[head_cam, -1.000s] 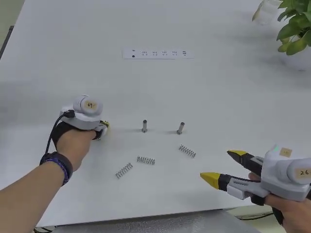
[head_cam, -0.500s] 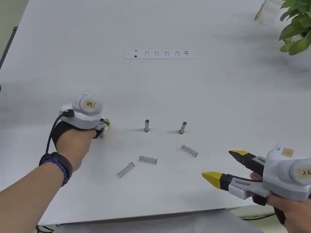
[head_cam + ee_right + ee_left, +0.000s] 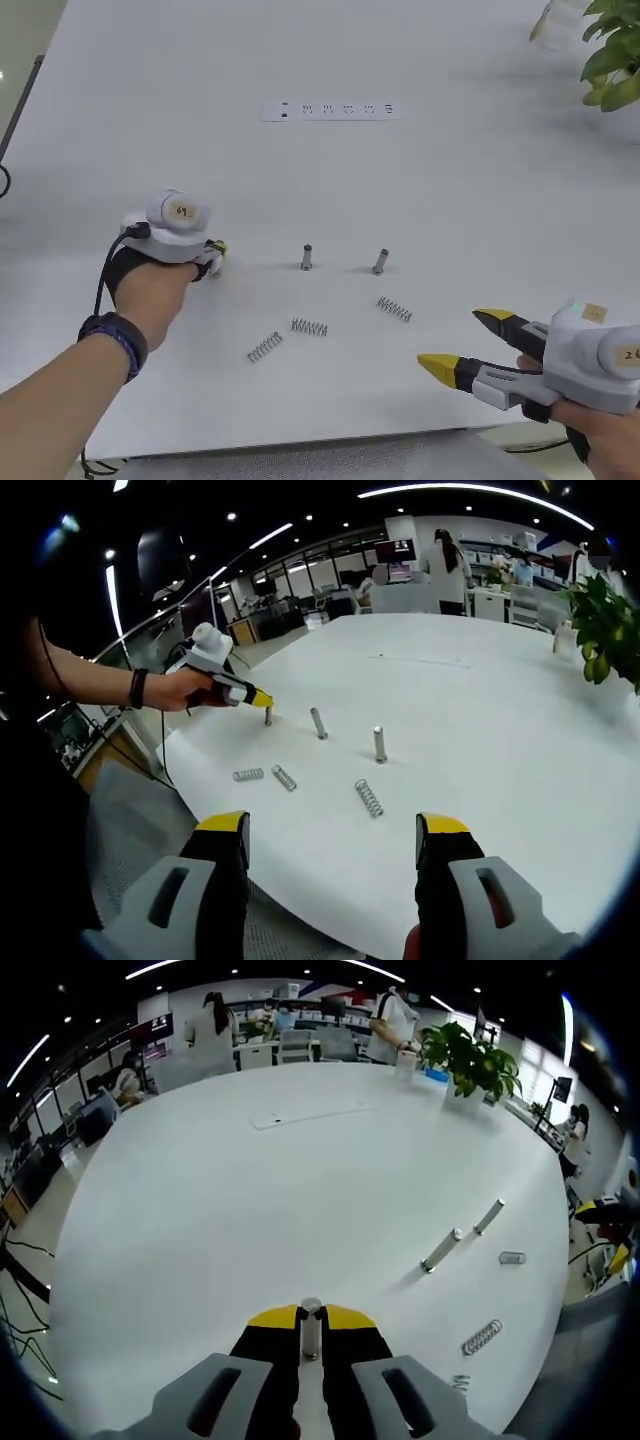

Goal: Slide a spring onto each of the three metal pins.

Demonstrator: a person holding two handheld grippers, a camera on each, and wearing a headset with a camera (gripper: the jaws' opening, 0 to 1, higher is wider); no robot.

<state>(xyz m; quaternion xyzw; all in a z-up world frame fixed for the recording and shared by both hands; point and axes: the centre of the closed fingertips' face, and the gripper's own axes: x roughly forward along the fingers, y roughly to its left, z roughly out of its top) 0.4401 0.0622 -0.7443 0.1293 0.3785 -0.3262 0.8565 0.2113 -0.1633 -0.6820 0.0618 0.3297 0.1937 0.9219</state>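
Note:
My left gripper (image 3: 216, 249) rests at the table's left, shut on a short metal pin (image 3: 311, 1326) that stands upright between its yellow-tipped jaws. Two more pins stand free to its right, one (image 3: 307, 258) in the middle and one (image 3: 381, 262) further right. Three springs lie flat in front of them: the left spring (image 3: 265, 347), the middle spring (image 3: 309, 327) and the right spring (image 3: 394, 309). My right gripper (image 3: 465, 341) hovers open near the front right edge with nothing between its jaws. From the right gripper (image 3: 331, 825) the nearest spring (image 3: 369, 797) lies straight ahead.
A white power strip (image 3: 325, 109) lies flat at the back of the white table (image 3: 450, 180). A green plant (image 3: 617, 60) stands at the far right corner. The table's front edge runs just below the springs. People and desks fill the room behind.
The head camera has drifted slightly, so the whole picture has shifted. Neither gripper, pin nor spring has visibly moved on the table.

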